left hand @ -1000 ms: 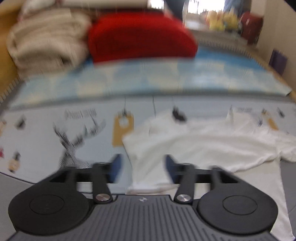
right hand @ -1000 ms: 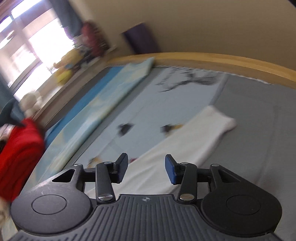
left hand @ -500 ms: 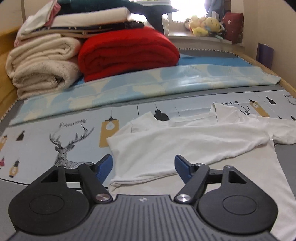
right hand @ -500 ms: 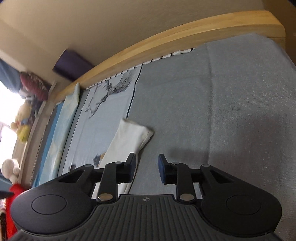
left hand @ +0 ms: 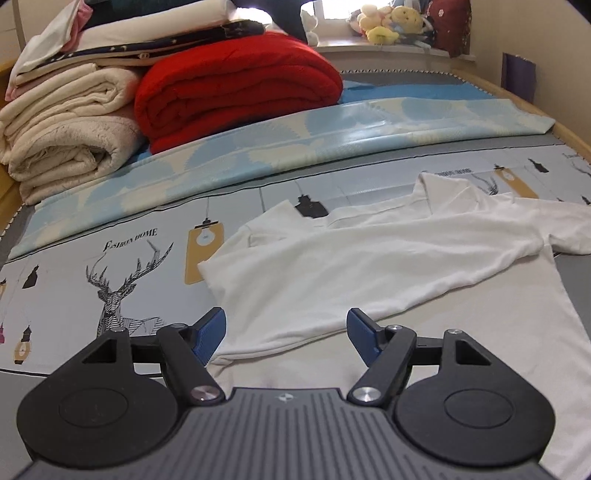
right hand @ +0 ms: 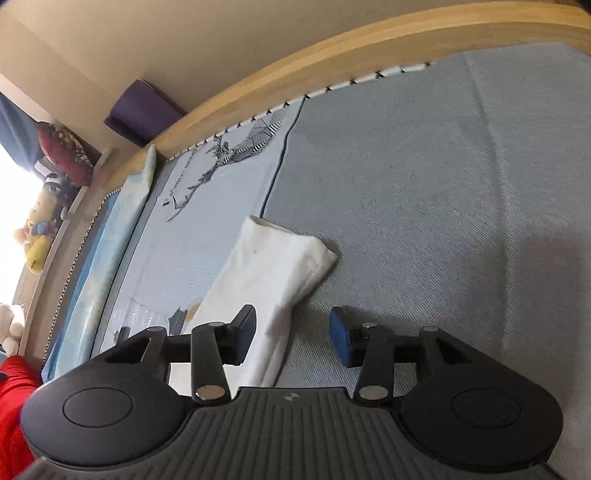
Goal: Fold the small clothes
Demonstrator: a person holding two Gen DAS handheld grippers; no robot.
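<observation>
A small white T-shirt [left hand: 369, 266] lies spread and partly folded over itself on the printed bed sheet [left hand: 110, 258]. My left gripper [left hand: 286, 334] hovers open just above the shirt's near left edge, its blue pads apart with nothing pressed between them. In the right wrist view one white sleeve [right hand: 273, 266] of the shirt stretches out over the grey mattress cover [right hand: 424, 184]. My right gripper [right hand: 291, 330] is low over that sleeve's near edge, its jaws opening, with the cloth edge lying under the gap and neither pad pressing it.
A folded red blanket [left hand: 236, 85] and a stack of cream blankets [left hand: 62, 129] sit at the back left. A light blue mat [left hand: 295, 140] runs across behind the shirt. The wooden bed rail [right hand: 332, 55] borders the far side, with plush toys [left hand: 384, 22] on the windowsill.
The left gripper came lower and closer to the shirt's left edge and its jaws spread a little. The right gripper dropped and rolled toward the sleeve; its jaws narrowed, then widened again.
</observation>
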